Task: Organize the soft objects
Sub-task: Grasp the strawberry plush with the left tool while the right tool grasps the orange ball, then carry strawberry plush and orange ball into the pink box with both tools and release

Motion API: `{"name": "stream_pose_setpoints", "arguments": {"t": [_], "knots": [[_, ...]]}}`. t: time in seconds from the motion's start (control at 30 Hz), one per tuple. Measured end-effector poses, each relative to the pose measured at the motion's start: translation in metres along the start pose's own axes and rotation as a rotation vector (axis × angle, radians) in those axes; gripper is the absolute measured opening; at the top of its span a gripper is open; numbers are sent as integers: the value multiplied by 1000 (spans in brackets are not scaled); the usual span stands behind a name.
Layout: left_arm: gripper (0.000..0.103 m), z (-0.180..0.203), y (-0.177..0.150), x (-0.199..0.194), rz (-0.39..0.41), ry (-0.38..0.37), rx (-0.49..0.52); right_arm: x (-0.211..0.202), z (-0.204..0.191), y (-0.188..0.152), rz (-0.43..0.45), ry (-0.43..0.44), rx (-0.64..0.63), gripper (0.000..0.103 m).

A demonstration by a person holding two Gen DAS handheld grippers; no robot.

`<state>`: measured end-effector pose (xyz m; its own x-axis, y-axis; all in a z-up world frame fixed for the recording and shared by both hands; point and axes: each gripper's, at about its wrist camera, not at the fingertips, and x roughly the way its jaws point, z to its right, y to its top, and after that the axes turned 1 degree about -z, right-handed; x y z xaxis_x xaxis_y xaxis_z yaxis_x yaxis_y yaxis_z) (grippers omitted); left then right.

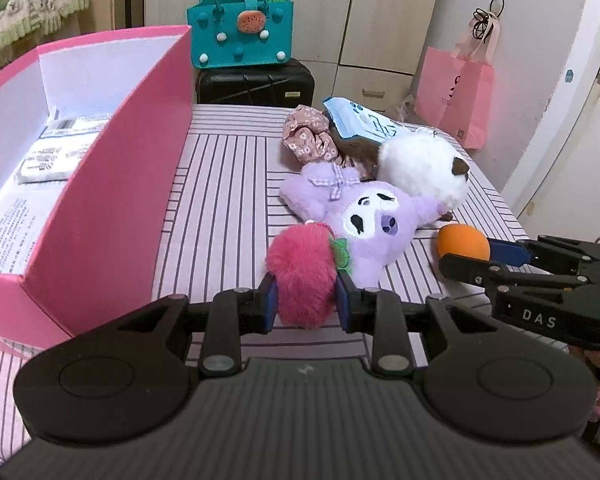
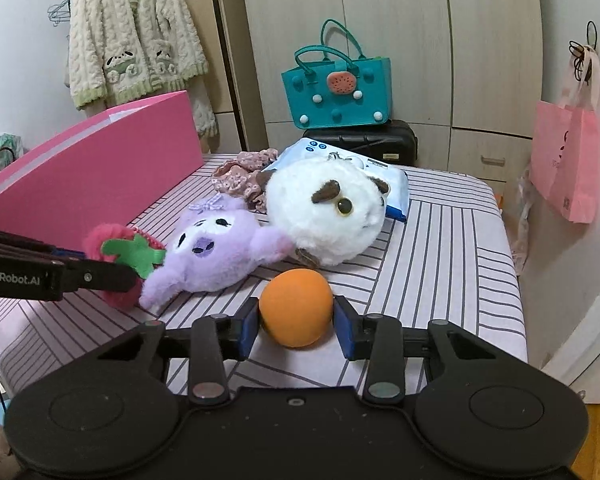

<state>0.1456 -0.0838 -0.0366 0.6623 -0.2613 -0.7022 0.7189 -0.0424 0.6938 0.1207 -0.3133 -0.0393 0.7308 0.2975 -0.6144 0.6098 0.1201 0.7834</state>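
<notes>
Now, left gripper (image 1: pixel 306 300) clamping pink pom-pom (image 1: pixel 302 276), right gripper (image 2: pixel 296 322) — seemingly — pinching orange ball (image 2: pixel 296 308)

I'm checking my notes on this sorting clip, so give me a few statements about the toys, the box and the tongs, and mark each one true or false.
1. The left tongs are shut on the pink fuzzy pompom. True.
2. The orange ball sits between the pads of the right tongs. True.
3. The purple plush lies inside the pink box. False: it lies on the striped cover, outside the box.
4. The white round plush is on the floor. False: it rests on the striped cover, touching the purple plush.
5. The teal bag stands on a black case. True.
</notes>
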Motion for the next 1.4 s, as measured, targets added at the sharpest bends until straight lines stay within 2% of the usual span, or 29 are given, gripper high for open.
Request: {"name": "stream_pose_setpoints", "arguments": {"t": [0.13, 0.37, 0.47, 0.83, 1.0, 1.2, 1.27, 1.4], "knots": [[30, 1, 0, 1, 19, 16, 10, 0, -1, 0, 0, 2, 3, 44], [32, 2, 1, 4, 34, -6, 5, -1, 0, 0, 0, 6, 4, 43], [28, 1, 0, 5, 44, 1, 3, -2, 0, 1, -1, 6, 6, 43], [27, -10, -5, -20, 66, -17, -12, -20, -16, 5, 17, 11, 2, 43], [27, -17, -8, -39, 60, -65, -25, -27, -28, 6, 5, 28, 8, 43], [27, -24, -8, -53, 38, -79, -25, -36, -44, 11, -30, 78, 36, 43], [27, -29, -5, -60, -1, -117, -38, -39, -51, 14, -50, 90, 44, 43], [27, -33, 1, -85, -2, -182, 2, -48, -65, 21, -84, 113, 40, 44]]}}
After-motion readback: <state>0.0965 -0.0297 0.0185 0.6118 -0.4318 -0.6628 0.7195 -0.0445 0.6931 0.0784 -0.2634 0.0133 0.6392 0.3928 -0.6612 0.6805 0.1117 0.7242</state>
